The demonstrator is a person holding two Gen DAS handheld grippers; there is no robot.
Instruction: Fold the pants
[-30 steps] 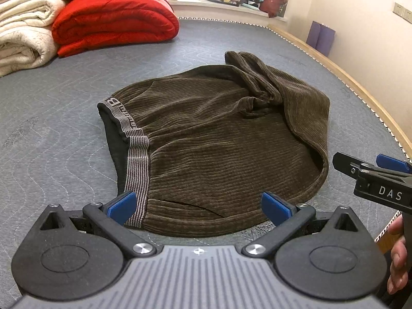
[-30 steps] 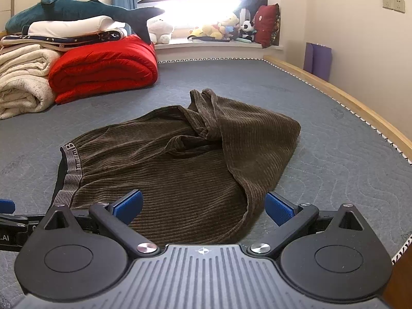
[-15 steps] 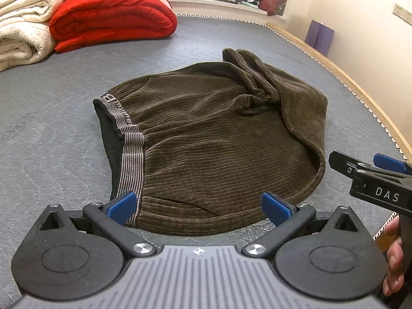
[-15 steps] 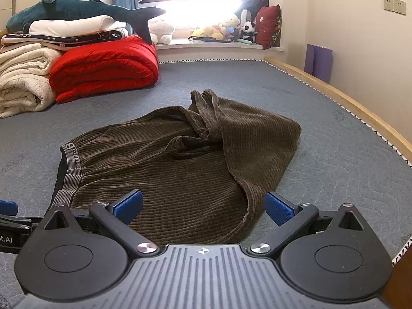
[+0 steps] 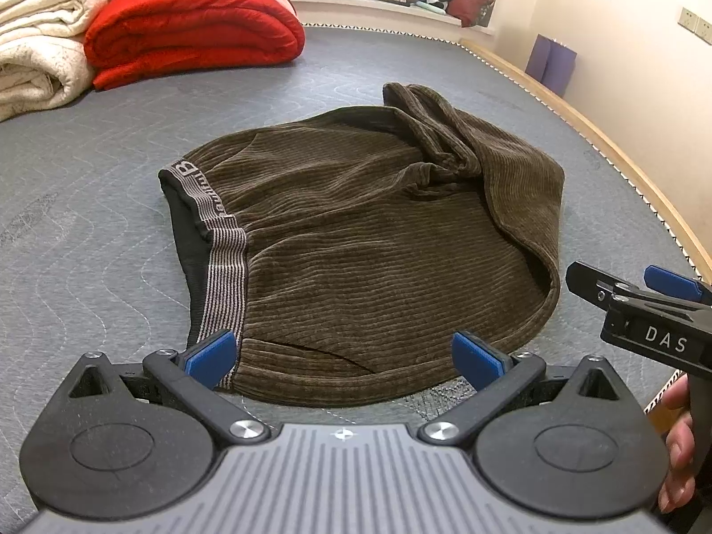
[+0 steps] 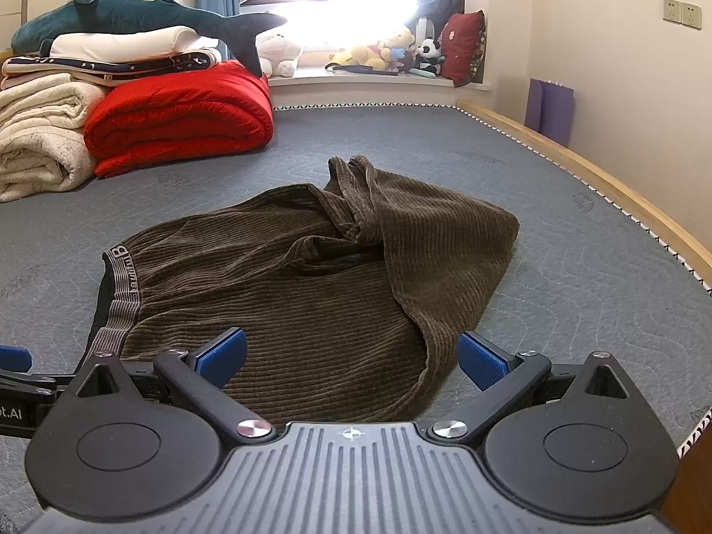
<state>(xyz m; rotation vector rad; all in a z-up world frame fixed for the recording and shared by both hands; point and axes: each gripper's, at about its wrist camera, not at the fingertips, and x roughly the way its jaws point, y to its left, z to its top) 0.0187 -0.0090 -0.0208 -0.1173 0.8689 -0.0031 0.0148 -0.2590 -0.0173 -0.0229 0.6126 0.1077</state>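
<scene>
Brown corduroy pants (image 5: 365, 240) lie folded over on a grey quilted mattress (image 5: 89, 187), with the striped grey waistband (image 5: 222, 258) at the left and the legs bunched at the back right. They also show in the right wrist view (image 6: 320, 280). My left gripper (image 5: 345, 356) is open and empty, just above the pants' near edge. My right gripper (image 6: 351, 358) is open and empty, above the near right part of the pants; it shows from the side in the left wrist view (image 5: 641, 298).
A red duvet (image 6: 178, 120) and rolled cream blankets (image 6: 40, 133) are stacked at the back left, with a plush shark (image 6: 147, 13) on top. Stuffed toys (image 6: 387, 53) line the window sill. A wooden bed edge (image 6: 592, 178) runs along the right.
The left wrist view has tilted down and drawn slightly nearer the pants. The right gripper has barely moved. The pants have not moved, and both grippers stay open.
</scene>
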